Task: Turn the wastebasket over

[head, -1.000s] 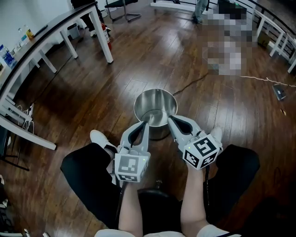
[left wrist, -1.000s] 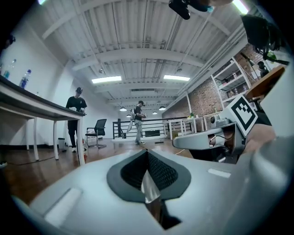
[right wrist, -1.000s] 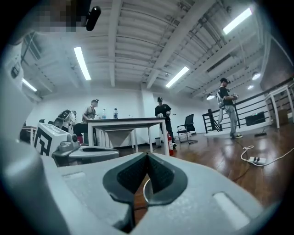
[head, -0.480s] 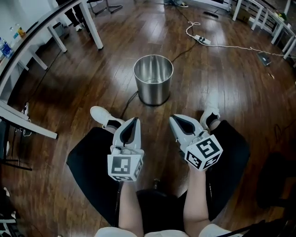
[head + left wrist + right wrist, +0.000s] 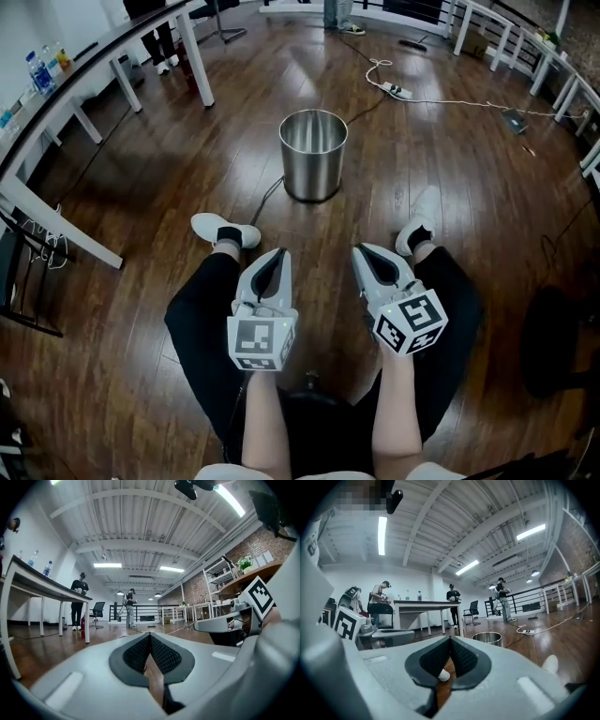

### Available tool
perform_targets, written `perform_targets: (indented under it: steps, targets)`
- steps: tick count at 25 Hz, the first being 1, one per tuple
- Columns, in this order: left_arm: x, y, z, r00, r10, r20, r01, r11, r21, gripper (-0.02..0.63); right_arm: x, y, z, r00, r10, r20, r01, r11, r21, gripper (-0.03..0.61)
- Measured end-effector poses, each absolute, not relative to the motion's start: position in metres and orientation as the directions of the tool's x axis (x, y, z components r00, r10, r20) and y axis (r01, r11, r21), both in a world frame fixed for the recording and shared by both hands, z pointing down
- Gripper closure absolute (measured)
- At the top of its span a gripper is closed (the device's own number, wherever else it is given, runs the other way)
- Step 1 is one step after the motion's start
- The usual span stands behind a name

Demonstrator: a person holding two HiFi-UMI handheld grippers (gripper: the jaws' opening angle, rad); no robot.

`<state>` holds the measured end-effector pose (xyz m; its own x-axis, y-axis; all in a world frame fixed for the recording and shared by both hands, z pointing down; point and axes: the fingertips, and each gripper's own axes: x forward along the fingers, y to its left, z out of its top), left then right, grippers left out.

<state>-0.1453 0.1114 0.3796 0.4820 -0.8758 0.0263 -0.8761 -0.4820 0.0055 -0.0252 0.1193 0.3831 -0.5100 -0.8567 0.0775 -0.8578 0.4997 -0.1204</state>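
Note:
The wastebasket (image 5: 313, 155), a shiny steel cylinder, stands upright on the wooden floor with its open mouth up. In the right gripper view the wastebasket (image 5: 486, 638) shows small and far ahead. My left gripper (image 5: 278, 252) and right gripper (image 5: 360, 249) hover side by side over the person's lap, well short of the basket, both pointing toward it. Both are shut with nothing between the pads. The left gripper (image 5: 150, 635) points level across the room, and the basket is hidden in its view. The right gripper (image 5: 450, 640) has its pads pressed together.
White desks (image 5: 103, 52) on white legs run along the left. A power strip with a cable (image 5: 395, 91) lies beyond the basket. The person's white shoes (image 5: 224, 230) rest on the floor between me and the basket. A dark chair (image 5: 562, 347) sits at the right.
Both grippers have drawn back from the wastebasket's rim toward the person's lap. The basket now stands well ahead of them, still upright.

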Motion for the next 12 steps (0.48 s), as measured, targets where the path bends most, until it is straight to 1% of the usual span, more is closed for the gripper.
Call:
perform_targets:
  steps: [3,7,12]
  targets:
    - [-0.151,0.143,0.375,0.498,-0.867,-0.009,-0.867,-0.498,0.024,0.597,-0.029,0.151,0.389,-0.496,-0.863,0.099,-0.867,0.484,-0.119,0.588]
    - [-0.156,0.176,0.366,0.52,-0.853,-0.044,-0.853,-0.521,0.018,0.597,-0.033,0.185,0.388,-0.481,-0.873,0.082,-0.873,0.47,-0.127,0.588]
    - [-0.168,0.211,0.366,0.524,-0.85,-0.055,-0.85,-0.526,0.037,0.597,-0.042,0.223,0.385,-0.467,-0.882,0.068,-0.881,0.457,-0.123,0.588]
